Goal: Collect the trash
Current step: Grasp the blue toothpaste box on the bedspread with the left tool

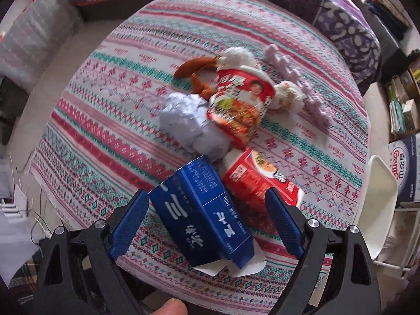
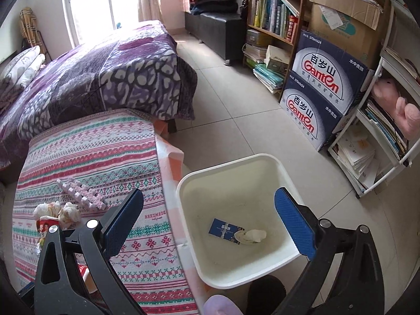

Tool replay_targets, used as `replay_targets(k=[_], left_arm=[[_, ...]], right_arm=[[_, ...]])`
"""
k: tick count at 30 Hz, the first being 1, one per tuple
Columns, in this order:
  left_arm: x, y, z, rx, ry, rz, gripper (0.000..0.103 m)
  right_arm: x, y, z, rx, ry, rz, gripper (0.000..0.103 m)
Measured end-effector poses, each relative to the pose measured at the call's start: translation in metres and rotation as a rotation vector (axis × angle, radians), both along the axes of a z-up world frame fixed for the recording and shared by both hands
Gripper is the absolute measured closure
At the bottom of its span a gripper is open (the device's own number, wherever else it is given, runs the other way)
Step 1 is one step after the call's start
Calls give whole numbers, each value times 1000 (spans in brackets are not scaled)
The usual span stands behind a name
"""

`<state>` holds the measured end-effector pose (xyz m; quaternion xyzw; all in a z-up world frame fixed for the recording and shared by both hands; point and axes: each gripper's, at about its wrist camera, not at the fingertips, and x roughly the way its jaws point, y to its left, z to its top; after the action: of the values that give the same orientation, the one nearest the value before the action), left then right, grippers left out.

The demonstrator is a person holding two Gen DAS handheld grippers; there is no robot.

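In the left wrist view my left gripper (image 1: 206,206) is open, its jaws on either side of a dark blue carton (image 1: 202,212) that lies on the patterned tablecloth (image 1: 110,120). A red noodle packet (image 1: 260,178) lies beside it, partly under the right finger. Beyond are a red instant-noodle cup (image 1: 240,99), a crumpled silver-white wrapper (image 1: 189,122), tissue wads (image 1: 237,56), a brown peel (image 1: 197,65) and a lilac foam piece (image 1: 296,78). In the right wrist view my right gripper (image 2: 210,210) is open and empty above the white bin (image 2: 189,186), which holds a blue box (image 2: 225,231) and a tissue (image 2: 253,236).
The white bin stands on the tiled floor right of the table, and its rim also shows in the left wrist view (image 1: 383,199). A bed with a purple blanket (image 2: 105,78) is behind the table. Ganten water boxes (image 2: 323,92), bookshelves (image 2: 273,15) and a white rack (image 2: 380,141) line the right side.
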<state>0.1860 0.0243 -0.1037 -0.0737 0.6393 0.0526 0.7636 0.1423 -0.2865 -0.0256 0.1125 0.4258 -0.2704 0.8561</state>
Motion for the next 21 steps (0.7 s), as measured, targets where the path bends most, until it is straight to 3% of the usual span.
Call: replay_targets(k=[5, 9, 16, 21], left_arm=[[-5, 29, -32, -179, 136, 103, 16], [-8, 31, -48, -266, 176, 129, 16], [-11, 30, -74, -328, 233, 154, 16], [-9, 30, -64, -326, 208, 110, 38]], right_arm=[[13, 28, -12, -37, 50, 76, 7], [19, 40, -22, -52, 91, 115, 7], [28, 63, -38, -67, 144, 199, 7], [34, 77, -47, -80, 176, 247, 7]])
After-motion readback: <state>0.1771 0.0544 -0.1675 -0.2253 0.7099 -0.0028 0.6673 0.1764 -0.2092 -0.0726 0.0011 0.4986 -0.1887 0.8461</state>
